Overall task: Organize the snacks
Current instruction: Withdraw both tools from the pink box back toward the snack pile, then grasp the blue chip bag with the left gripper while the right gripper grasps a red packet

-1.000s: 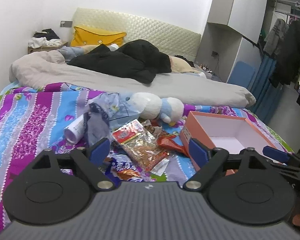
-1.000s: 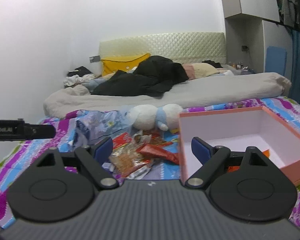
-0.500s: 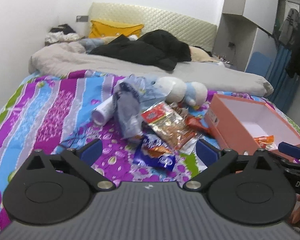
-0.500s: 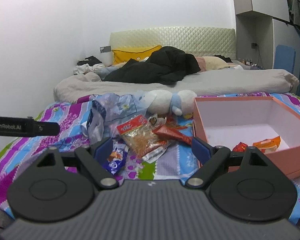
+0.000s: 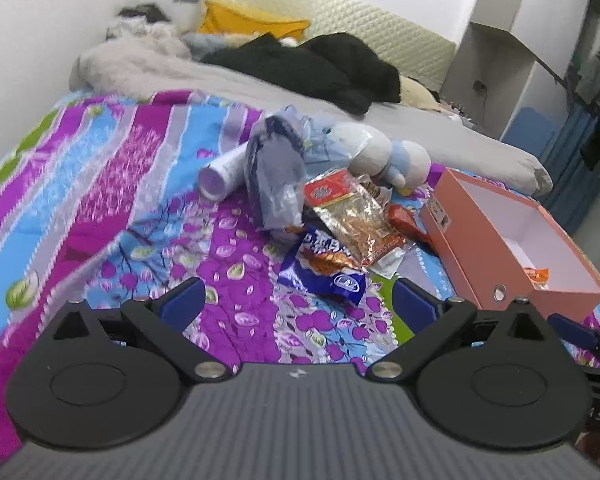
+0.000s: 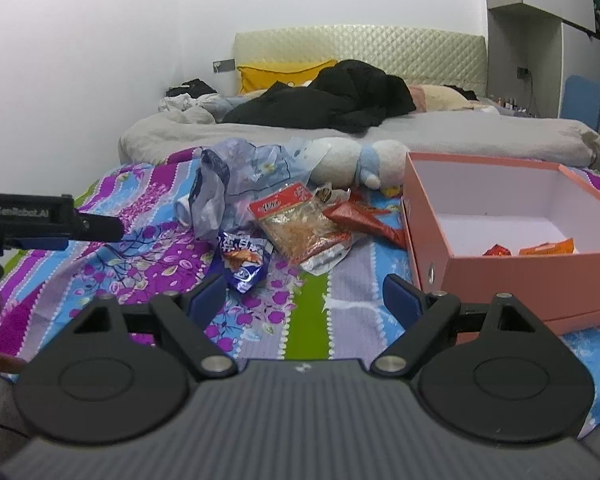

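Observation:
Several snacks lie in a heap on the patterned bedspread: a blue packet (image 5: 324, 270) (image 6: 242, 260) nearest, a clear packet with a red label (image 5: 352, 216) (image 6: 300, 224) behind it, and a red packet (image 5: 406, 220) (image 6: 360, 216) beside the box. The open pink box (image 5: 452, 232) (image 6: 500, 280) stands to the right with two orange-red snacks (image 6: 532, 248) inside. My left gripper (image 5: 298, 302) is open wide, just short of the blue packet, holding nothing. My right gripper (image 6: 304, 300) is open and bare, with the blue packet ahead to its left and the box corner to its right.
A crumpled bluish plastic bag (image 5: 276, 176), a white tube (image 5: 220, 176) and a white-and-blue plush toy (image 5: 380, 156) lie behind the snacks. A grey duvet (image 6: 460, 136), black clothes and a yellow pillow fill the far bed. The left gripper's body (image 6: 40, 220) shows at the right view's left edge.
Both grippers have come down and closer to the snack heap, so the blue packet now shows in front of them. The left jaws have spread a little wider.

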The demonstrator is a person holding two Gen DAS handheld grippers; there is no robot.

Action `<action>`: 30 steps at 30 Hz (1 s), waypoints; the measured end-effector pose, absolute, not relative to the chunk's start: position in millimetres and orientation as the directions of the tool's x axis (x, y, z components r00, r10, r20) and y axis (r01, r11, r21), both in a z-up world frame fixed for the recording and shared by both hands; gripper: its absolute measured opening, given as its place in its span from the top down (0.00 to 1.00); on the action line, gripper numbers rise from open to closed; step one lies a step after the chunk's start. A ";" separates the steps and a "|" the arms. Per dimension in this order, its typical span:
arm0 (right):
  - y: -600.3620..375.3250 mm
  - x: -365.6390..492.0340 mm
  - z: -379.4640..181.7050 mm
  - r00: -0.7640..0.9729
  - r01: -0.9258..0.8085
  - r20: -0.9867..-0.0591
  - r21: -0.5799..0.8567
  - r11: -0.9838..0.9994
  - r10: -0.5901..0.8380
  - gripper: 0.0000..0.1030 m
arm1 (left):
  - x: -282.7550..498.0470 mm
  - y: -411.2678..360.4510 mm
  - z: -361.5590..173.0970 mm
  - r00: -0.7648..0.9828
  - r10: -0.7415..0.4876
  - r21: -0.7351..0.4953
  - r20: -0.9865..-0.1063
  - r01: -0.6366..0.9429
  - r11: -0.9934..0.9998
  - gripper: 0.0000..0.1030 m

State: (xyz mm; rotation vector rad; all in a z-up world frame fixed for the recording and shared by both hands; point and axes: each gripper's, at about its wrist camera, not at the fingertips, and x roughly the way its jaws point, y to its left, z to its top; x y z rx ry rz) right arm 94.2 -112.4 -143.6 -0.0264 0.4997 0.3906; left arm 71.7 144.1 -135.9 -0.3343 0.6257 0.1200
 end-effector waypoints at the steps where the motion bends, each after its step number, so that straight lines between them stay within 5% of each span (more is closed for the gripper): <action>1: -111.7 95.6 -144.0 0.804 -0.373 -0.473 0.070 0.925 0.360 0.16 | 72.4 145.4 -137.4 0.802 0.006 -0.276 -0.597 -0.213 0.937 0.02; 30: -76.5 205.3 -168.8 0.762 -0.391 -0.548 0.034 0.920 0.345 0.16 | 184.8 155.0 -204.2 0.718 -0.062 -0.292 -0.693 -0.201 0.935 0.02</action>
